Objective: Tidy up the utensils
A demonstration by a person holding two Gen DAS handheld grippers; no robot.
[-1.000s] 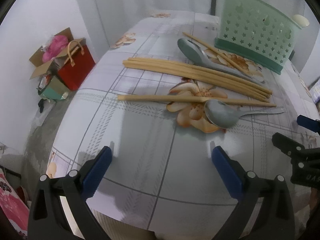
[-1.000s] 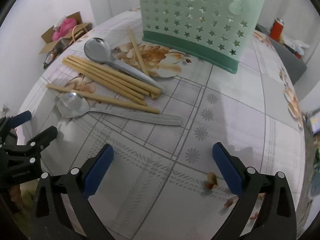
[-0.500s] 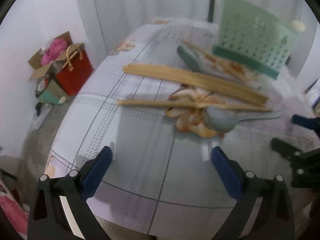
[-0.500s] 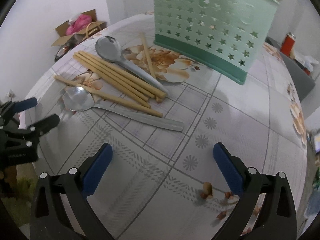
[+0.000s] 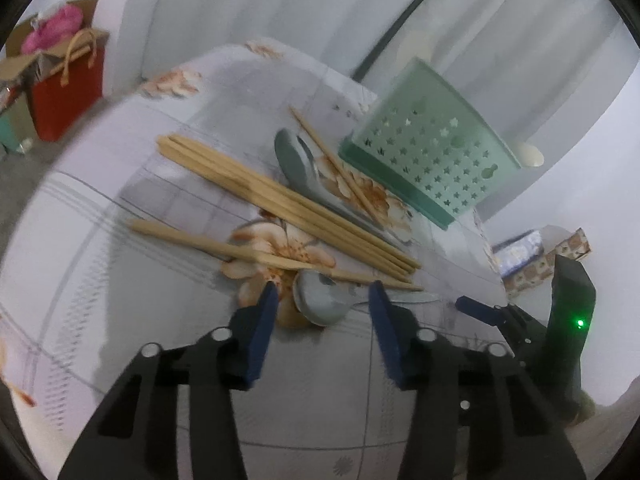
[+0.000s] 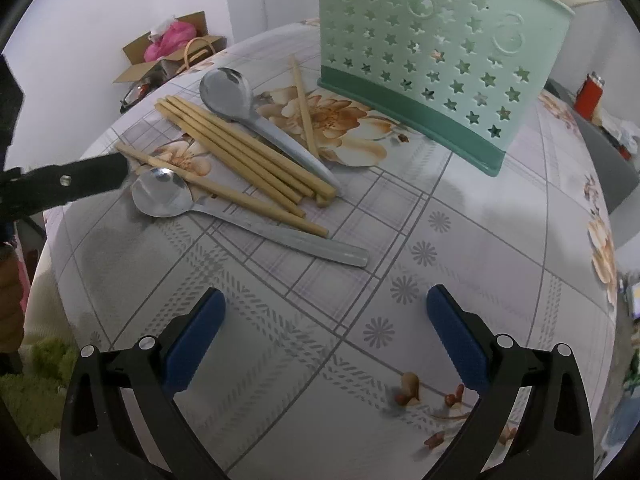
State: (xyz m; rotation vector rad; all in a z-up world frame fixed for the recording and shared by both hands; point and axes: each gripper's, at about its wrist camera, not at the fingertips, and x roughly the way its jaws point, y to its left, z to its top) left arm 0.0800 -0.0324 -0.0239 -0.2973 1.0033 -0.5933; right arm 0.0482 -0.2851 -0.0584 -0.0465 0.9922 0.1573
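A tabletop (image 6: 480,216) under a checked cloth printed with orange flowers; on the floor beyond its far edge, an open cardboard box (image 6: 160,62) holding something pink (cannot tell what), with a red paper bag (image 5: 66,92) just beside it; a red canister (image 6: 590,94) at the right; small brown scraps (image 6: 410,386) near the front edge.

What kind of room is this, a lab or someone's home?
Most likely a home, perhaps a dining corner. The table wears a flowered cloth, with chopsticks, spoons and a green utensil holder on it; a box of household clutter sits on the floor.
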